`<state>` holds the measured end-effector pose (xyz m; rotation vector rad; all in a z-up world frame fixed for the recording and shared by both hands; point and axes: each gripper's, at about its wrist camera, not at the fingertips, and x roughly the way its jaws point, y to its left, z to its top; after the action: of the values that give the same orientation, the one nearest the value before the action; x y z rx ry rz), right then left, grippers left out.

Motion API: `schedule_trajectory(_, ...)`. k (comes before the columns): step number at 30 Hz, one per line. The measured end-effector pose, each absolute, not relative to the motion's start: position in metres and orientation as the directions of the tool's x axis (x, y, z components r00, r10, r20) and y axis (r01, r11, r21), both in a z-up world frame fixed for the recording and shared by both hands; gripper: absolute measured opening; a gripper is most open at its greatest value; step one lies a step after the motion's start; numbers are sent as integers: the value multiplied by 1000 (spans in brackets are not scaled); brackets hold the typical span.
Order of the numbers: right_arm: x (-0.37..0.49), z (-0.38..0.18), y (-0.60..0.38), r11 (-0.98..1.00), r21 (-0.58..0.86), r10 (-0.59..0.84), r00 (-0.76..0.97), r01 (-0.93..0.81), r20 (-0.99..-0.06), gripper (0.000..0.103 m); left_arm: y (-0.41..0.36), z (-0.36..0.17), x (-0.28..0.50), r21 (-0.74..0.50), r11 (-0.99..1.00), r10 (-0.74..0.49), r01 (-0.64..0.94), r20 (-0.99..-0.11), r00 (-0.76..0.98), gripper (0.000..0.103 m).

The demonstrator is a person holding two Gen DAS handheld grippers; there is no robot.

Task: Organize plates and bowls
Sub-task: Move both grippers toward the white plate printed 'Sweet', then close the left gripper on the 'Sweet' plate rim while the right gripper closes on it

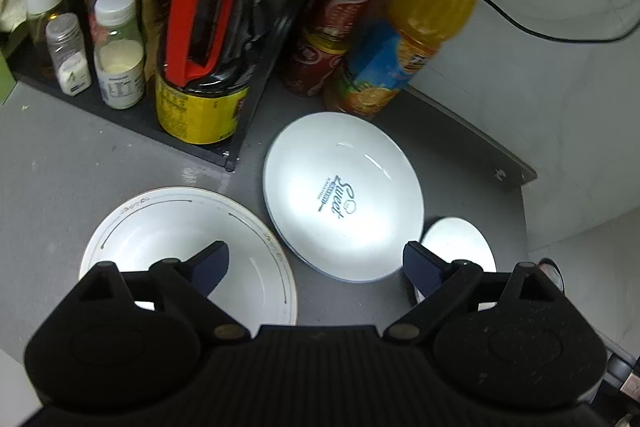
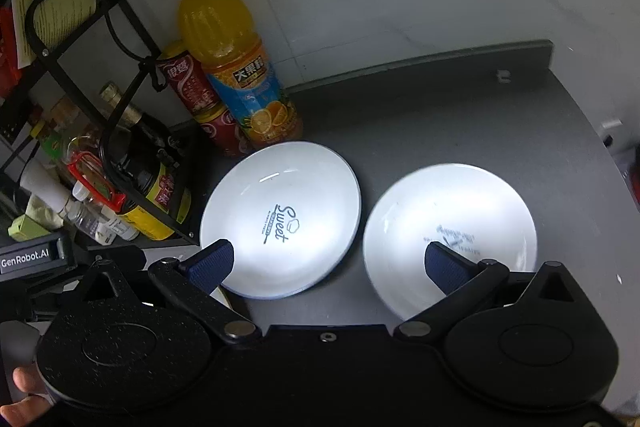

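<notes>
Left gripper [image 1: 316, 263] hovers over the dark counter [image 1: 60, 163], jaws spread wide and empty, one finger above the gold-rimmed bowl [image 1: 188, 251]. Right gripper [image 2: 328, 263] hangs alongside, also wide and empty, straddling the "Sweet" plate [image 2: 280, 215] and the blurry-print plate [image 2: 450, 227], near the orange juice bottle [image 2: 236, 67].

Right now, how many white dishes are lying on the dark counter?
3: a gold-rimmed dish under the left gripper, the "Sweet" dish in the middle, and a third dish under the right gripper. More may be hidden.
</notes>
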<state>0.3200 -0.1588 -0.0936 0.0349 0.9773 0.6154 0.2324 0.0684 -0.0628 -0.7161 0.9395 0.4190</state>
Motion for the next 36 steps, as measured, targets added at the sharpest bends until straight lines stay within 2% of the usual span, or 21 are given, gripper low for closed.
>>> schedule_trajectory(9, 359, -98, -145, 795, 281, 515, 353, -537, -781, 102, 77, -78, 241, -405, 622, 47, -671, -836, 547, 90)
schedule_trajectory(12, 371, -101, -141, 781, 280, 522, 337, -559, -783, 95, 79, -85, 246, -433, 597, 42, -675, -823, 566, 88)
schedule_trajectory(13, 375, -103, -141, 774, 283, 527, 329, -566, -784, 88, 80, -89, 248, -449, 589, 34, -672, -817, 575, 88)
schedule_trajectory(14, 380, -105, -139, 771, 287, 527, 317, -569, -789, 80, 81, -93, 250, -459, 577, 24, -676, -817, 576, 84)
schedule_trajectory(18, 399, -120, -137, 773, 305, 517, 275, -556, -810, 67, 83, -111, 259, -465, 548, 12, -696, -827, 562, 65)
schedule_trajectory(26, 425, -151, -134, 784, 363, 512, 193, -504, -837, 41, 94, -139, 265, -480, 480, 29, -734, -828, 560, 44)
schedule_trajectory(30, 436, -158, -128, 782, 375, 514, 175, -497, -840, 38, 101, -149, 270, -474, 458, 43, -752, -833, 551, 35)
schedule_trajectory(36, 448, -165, -114, 777, 365, 510, 175, -512, -842, 36, 106, -163, 276, -448, 457, 62, -768, -846, 530, 32)
